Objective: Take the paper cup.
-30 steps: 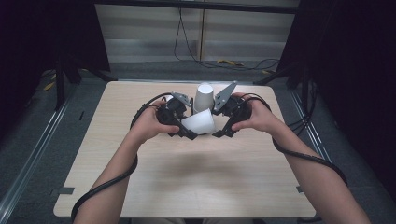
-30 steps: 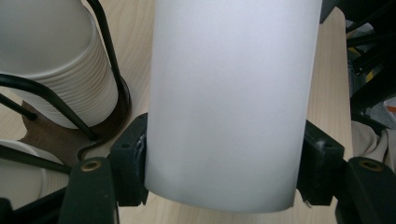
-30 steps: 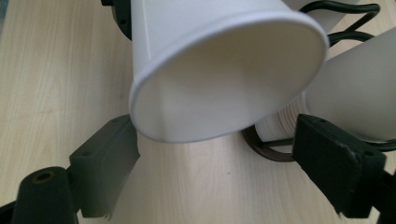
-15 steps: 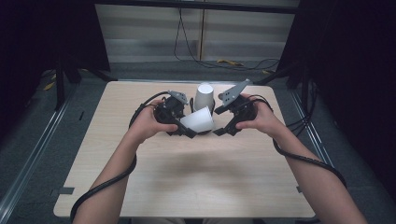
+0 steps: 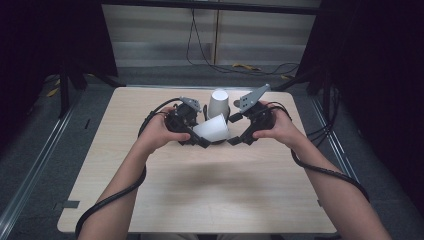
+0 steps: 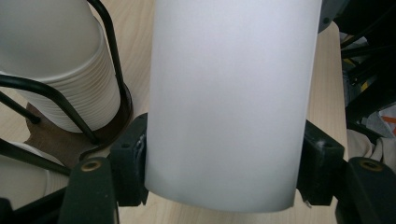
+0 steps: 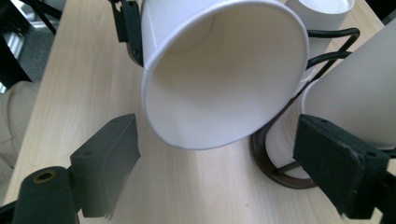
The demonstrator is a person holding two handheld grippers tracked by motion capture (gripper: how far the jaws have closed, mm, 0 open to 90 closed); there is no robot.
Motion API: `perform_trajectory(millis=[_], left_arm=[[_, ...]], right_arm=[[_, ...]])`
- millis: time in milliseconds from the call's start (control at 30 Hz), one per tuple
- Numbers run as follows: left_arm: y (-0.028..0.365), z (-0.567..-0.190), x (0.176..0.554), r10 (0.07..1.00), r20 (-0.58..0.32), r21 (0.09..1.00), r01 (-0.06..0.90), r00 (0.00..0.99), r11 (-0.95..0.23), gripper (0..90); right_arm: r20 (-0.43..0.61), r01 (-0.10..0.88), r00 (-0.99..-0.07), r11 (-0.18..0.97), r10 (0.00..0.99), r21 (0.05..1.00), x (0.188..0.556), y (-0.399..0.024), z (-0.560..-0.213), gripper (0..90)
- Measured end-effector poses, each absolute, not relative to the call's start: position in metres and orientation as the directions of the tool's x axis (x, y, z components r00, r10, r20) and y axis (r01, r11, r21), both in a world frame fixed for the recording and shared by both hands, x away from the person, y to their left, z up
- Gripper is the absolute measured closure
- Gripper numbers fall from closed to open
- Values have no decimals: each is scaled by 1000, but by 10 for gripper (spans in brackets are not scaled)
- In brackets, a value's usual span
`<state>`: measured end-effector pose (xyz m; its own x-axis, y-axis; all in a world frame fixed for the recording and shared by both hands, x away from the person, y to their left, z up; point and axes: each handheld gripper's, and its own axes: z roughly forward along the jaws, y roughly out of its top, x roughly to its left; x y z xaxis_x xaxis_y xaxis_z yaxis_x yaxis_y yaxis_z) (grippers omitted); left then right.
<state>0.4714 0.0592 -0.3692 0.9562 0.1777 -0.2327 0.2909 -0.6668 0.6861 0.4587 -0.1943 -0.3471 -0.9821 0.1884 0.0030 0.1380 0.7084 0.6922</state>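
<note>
In the high view, the left gripper (image 5: 200, 138) holds a white paper cup (image 5: 212, 129) tipped sideways above the surface (image 5: 210, 195), near the right gripper (image 5: 235, 137). The left gripper view shows its jaws clamped on the cup's wall (image 6: 229, 107), beside a wire-racked cup stack (image 6: 60, 70). In the right gripper view, the right gripper (image 7: 224, 163) stands wide apart, empty, facing the cup's mouth (image 7: 219, 88).
</note>
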Motion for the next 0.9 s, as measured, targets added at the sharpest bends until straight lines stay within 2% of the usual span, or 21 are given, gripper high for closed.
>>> perform_trajectory(millis=[333, 900], left_arm=[[56, -370, 471, 164, -238, 692, 286, 957, -663, 330], [50, -372, 471, 152, -246, 690, 283, 957, -667, 330]], right_arm=[[36, 143, -985, 668, 172, 730, 460, -193, -345, 138], [30, 139, -984, 660, 174, 739, 461, -192, -344, 134]])
